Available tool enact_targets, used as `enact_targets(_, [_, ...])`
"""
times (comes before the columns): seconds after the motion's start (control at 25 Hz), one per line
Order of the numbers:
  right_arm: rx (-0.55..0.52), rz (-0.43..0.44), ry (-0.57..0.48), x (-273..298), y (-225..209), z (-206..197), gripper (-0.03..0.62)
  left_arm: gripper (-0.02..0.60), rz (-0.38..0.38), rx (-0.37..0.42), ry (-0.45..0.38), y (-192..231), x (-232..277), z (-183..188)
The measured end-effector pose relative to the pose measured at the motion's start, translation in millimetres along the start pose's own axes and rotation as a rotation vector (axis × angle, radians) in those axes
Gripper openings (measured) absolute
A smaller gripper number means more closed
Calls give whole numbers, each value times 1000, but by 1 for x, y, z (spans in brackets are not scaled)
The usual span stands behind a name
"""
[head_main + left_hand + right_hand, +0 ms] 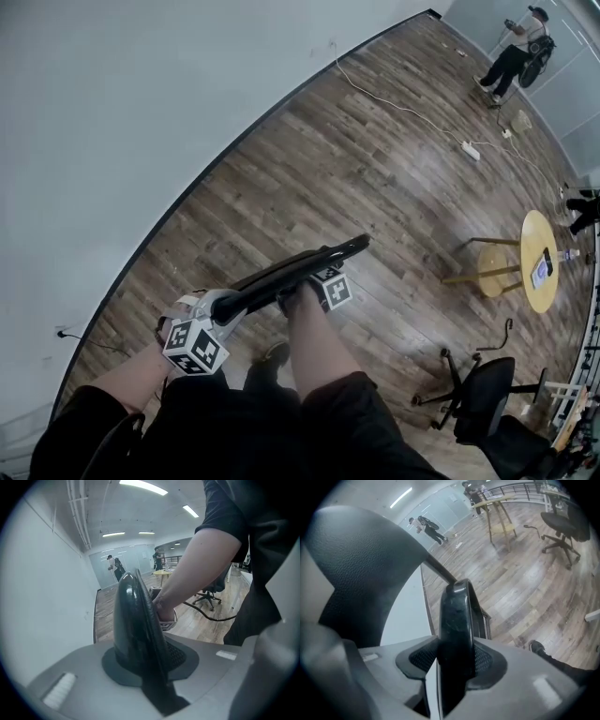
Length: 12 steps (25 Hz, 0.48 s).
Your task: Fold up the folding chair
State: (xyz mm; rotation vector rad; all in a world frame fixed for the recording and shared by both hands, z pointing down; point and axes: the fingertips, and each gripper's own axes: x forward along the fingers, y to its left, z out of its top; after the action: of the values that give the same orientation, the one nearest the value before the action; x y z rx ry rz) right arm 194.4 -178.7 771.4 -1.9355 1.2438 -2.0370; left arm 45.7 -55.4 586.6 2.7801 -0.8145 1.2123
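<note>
Folding chair [298, 267] shows edge-on in the middle of the head view, a thin black slab running from lower left to upper right above the wooden floor [375, 178]. It looks folded flat, but I cannot tell whether its feet touch the floor. My left gripper [217, 307] has it at the lower-left end, with the marker cube just below, and my right gripper [309, 289] has it near the middle of the slab. In the left gripper view the grey fingers [75, 681] are clamped on the chair's dark, textured edge, which rises between the pads toward the top centre of the frame. The person's right forearm [197, 569] comes down from the upper right to the same edge further along. In the right gripper view the fingers [525, 681] are clamped on a glossy black rim standing upright between the pads, and a broad textured black panel of the chair fills the upper left. A white wall [141, 112] takes the upper left of the head view. At the right edge stands a round tabletop [536, 234] with a small flat device [542, 269] on it and a wooden stool [492, 272] partly under it. A black office chair [483, 394] sits at lower right. A white cable with a power strip [471, 150] lies on the floor toward the upper right, where another person [517, 52] stands.
</note>
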Motion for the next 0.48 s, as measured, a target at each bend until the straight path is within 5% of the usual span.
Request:
enact_targets(0.16, [-5, 92, 50, 6, 13, -3, 223, 80, 4, -13, 4, 7, -1, -1])
enact_targets(0.48, [-136, 272, 197, 6, 19, -10, 227, 80, -7, -32, 11, 15, 2, -5])
